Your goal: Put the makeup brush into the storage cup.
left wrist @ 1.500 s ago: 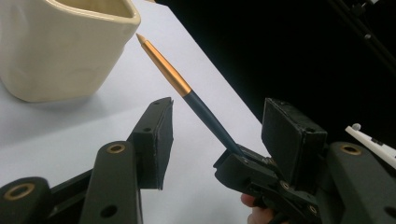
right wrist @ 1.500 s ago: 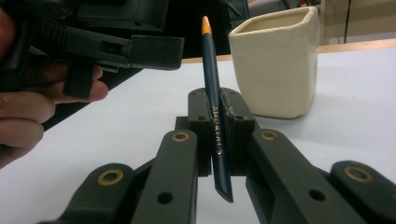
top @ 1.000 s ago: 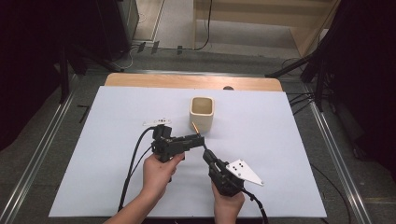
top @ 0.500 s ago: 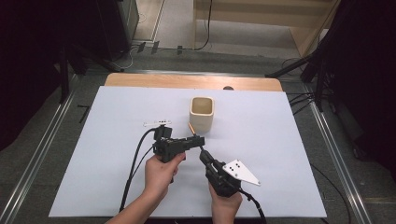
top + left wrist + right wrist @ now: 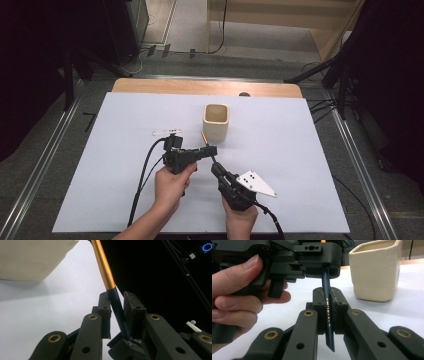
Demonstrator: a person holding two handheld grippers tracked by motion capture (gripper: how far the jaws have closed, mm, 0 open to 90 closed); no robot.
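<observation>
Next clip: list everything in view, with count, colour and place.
pen: 1, dark blue and gold, between both tongs
cup: 1, cream, on the sheet behind the pen
strip: 1, white, left of the cup
sheet: 1, white, over the table
table: 1, wooden, far edge bare
left tongs: 1, black, jaws just closing, pen between them
right tongs: 1, black, shut on the pen
hands: 2, holding the tongs

Pen (image 5: 328,315) between both grippers' fingers, just before the cup (image 5: 216,122).
</observation>
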